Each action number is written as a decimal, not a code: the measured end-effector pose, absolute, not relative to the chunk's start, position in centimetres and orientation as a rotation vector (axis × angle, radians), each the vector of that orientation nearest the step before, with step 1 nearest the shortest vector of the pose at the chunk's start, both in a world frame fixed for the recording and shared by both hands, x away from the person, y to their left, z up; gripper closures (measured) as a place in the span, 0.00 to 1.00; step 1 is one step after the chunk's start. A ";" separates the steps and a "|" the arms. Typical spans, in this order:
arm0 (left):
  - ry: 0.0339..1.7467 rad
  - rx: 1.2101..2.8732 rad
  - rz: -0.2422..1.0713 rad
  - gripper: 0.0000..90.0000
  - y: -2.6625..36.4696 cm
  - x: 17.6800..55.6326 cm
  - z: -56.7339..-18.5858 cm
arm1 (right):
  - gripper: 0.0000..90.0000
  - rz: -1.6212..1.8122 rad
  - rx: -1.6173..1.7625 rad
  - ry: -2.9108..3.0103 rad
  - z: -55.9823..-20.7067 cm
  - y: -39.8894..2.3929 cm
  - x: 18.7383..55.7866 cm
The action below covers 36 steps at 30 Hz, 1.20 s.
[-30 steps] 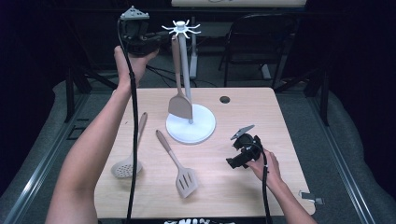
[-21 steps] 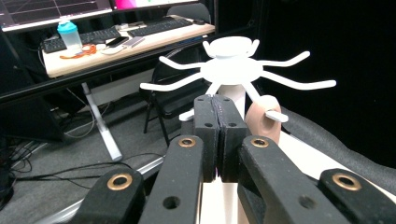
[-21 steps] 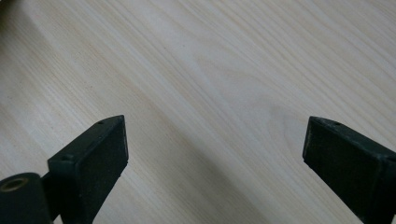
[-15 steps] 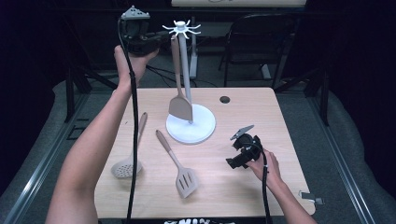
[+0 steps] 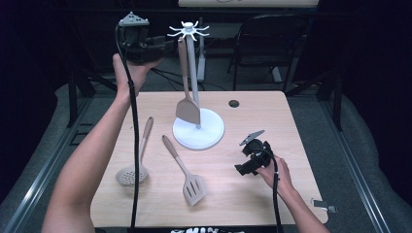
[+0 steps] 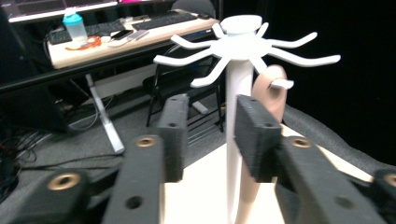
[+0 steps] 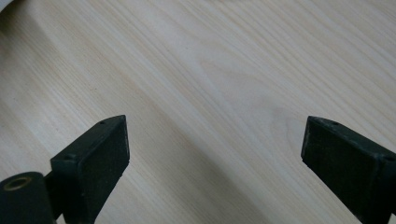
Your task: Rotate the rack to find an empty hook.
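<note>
A white hook rack (image 5: 188, 30) stands on a round base (image 5: 210, 132) at the table's middle. A tan solid spatula (image 5: 187, 109) hangs from one hook; its handle eye (image 6: 273, 88) sits over a white arm. My left gripper (image 5: 166, 44) is raised beside the rack top. Its jaws have just been opening and stand apart (image 6: 210, 126) with nothing between them, the pole behind. A slotted spatula (image 5: 187, 174) and a skimmer (image 5: 133, 165) lie on the table. My right gripper (image 5: 244, 167) rests low at the right, open (image 7: 215, 140) over bare wood.
The wooden table (image 5: 291, 145) has a cable hole (image 5: 233, 103) behind the rack. A dark chair (image 5: 272, 39) stands beyond the table. A desk with a bottle (image 6: 74, 25) lies far off. The left gripper's cable (image 5: 133, 145) hangs past the skimmer.
</note>
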<state>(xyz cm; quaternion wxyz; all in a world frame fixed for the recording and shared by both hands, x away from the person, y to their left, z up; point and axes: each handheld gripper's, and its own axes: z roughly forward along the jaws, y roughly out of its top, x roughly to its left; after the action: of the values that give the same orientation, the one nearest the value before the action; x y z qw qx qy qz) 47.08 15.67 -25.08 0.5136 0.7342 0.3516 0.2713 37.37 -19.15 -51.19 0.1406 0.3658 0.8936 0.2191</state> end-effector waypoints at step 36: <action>1.088 2.044 0.455 0.13 20.0 41.7 -45.6 | 0.11 0.628 1.015 2.626 -51.9 -18.1 37.2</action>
<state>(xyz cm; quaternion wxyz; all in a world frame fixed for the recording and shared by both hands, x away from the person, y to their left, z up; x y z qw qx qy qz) 41.71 20.01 -45.59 0.3811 0.8007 0.4263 0.1785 37.18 -18.08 -51.87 0.1280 0.3490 0.9029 0.2159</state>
